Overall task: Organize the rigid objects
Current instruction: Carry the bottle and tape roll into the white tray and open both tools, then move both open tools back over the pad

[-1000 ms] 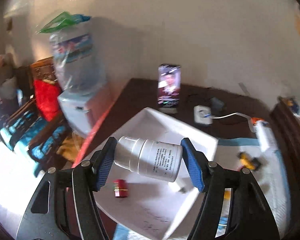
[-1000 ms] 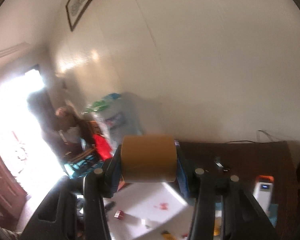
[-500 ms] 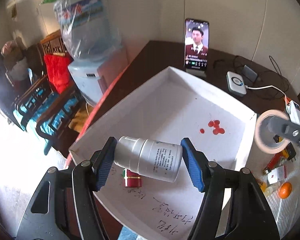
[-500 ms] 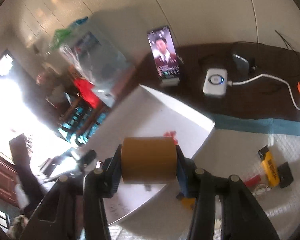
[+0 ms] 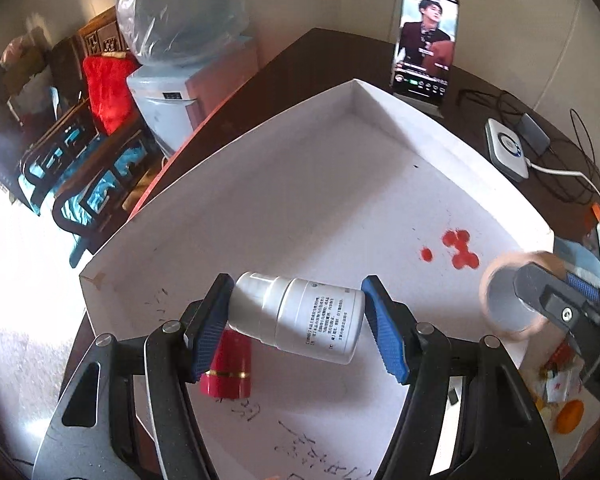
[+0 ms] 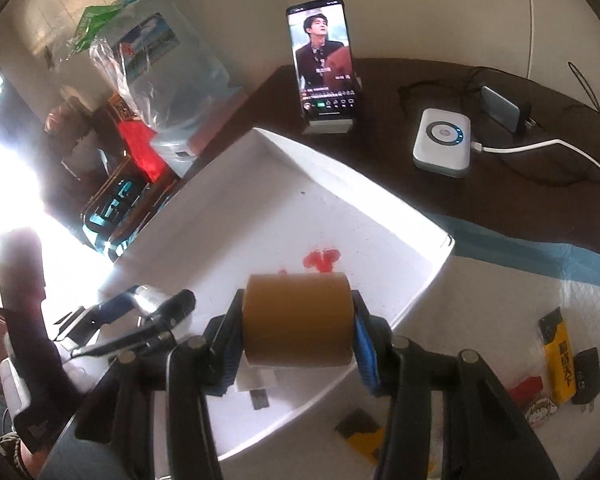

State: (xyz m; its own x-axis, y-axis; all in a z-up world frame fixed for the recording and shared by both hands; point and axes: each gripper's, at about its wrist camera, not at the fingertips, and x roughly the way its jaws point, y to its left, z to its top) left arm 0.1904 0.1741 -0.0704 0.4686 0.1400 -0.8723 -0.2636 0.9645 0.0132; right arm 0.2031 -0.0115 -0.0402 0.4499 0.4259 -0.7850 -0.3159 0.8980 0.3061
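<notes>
Left wrist view: a white pill bottle (image 5: pixel 300 320) is pinched end to end, cap against one blue pad, base against the other, by the left gripper (image 5: pixel 296 320), held lying sideways over the near end of the white tray (image 5: pixel 452 148).
Right wrist view: a roll of brown tape (image 6: pixel 298 318) is clamped across its flat faces by the right gripper (image 6: pixel 298 326), above the tray's near edge.
Tray contents: a red lipstick tube (image 5: pixel 228 368) is seen lying just beneath the bottle; red stains (image 5: pixel 456 250) are seen further in.
Bottle handling: judged light, rigid and smooth; a slip is risked by the end-to-end hold, so a grasp across the body is judged safer.
Tape handling: judged stiff and light; once laid on its curved side it is likely to roll, so the flat faces are best gripped.
Left behind: a yellow lighter (image 6: pixel 558 356) is seen on the cloth, well apart from the tray.
</notes>
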